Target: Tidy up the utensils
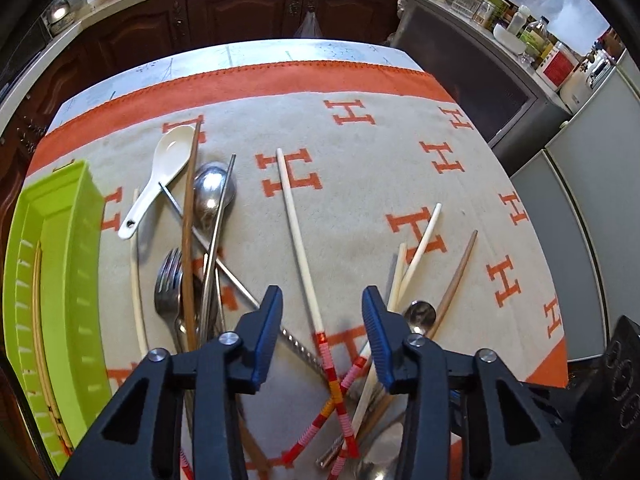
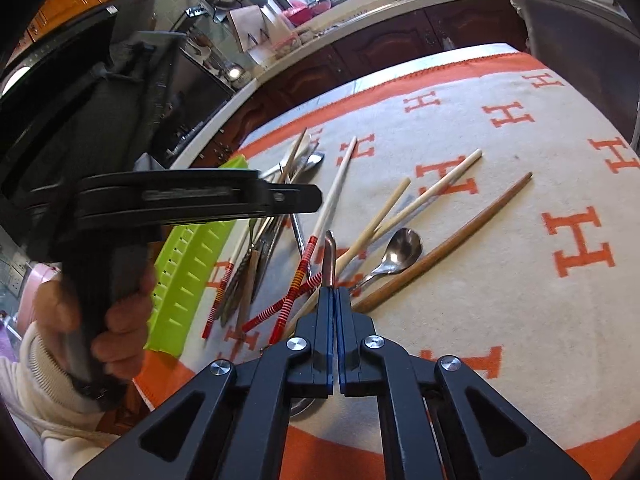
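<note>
The only readable mark is a large orange capital letter "H" (image 1: 294, 174), woven again and again across the cream cloth (image 1: 360, 200) that covers the table, seen in both wrist views (image 2: 576, 242). The bottles and jars (image 1: 556, 64) on the counter at the back carry labels, one red, but their print is too small to read

Bright daylight, fisheye-warped edges, perhaps slight motion blur.
</note>
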The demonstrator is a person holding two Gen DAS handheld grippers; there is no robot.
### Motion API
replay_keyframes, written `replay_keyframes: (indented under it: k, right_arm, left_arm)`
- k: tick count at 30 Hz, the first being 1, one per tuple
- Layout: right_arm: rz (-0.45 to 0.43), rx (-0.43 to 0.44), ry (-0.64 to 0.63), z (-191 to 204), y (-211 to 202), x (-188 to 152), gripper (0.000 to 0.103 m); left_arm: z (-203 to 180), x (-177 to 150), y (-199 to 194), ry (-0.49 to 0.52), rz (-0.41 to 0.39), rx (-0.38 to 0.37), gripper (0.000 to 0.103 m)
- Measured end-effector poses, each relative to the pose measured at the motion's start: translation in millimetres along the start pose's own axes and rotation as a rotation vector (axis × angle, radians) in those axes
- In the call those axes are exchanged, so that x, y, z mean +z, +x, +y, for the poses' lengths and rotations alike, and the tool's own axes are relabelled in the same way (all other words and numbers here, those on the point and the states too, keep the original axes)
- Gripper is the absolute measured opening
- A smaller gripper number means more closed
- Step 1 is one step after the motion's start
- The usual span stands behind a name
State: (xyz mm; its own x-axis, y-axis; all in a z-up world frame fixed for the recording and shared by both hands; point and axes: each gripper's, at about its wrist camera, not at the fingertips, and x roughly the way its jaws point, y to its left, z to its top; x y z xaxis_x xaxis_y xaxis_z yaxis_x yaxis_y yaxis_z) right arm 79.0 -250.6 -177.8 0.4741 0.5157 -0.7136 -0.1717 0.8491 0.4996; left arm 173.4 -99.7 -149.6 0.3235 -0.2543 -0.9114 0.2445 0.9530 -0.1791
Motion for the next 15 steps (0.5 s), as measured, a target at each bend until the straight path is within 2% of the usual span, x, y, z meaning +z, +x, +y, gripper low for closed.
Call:
replay_keyframes:
  k: [6, 10, 12, 15]
  right_arm:
    - [-0.045, 0.02, 0.035, -15.1, -18.8, 6.2, 0.002]
    - [-0.067, 0.019, 0.059, -25.7, -26.5, 11.4, 0.002]
    - [-0.073, 0.018, 0.066, -28.8, -26.2, 14.3, 0.002]
    - [-0.079, 0.018, 0.077, -32.9, -26.2, 16.5, 0.002]
  left_arm:
    - [1.4, 7.8, 22.2, -0.012, 0.042, 0.026, 0.029]
    - [-0.6, 8.0, 36.1, -0.015, 0.079, 0.028, 0.015]
    - [-2.9, 7.7, 36.7, -0.006, 0.067, 0.04, 0.009]
    - [-5.2, 7.2, 38.5, 0.0, 0.061, 0.042, 0.005]
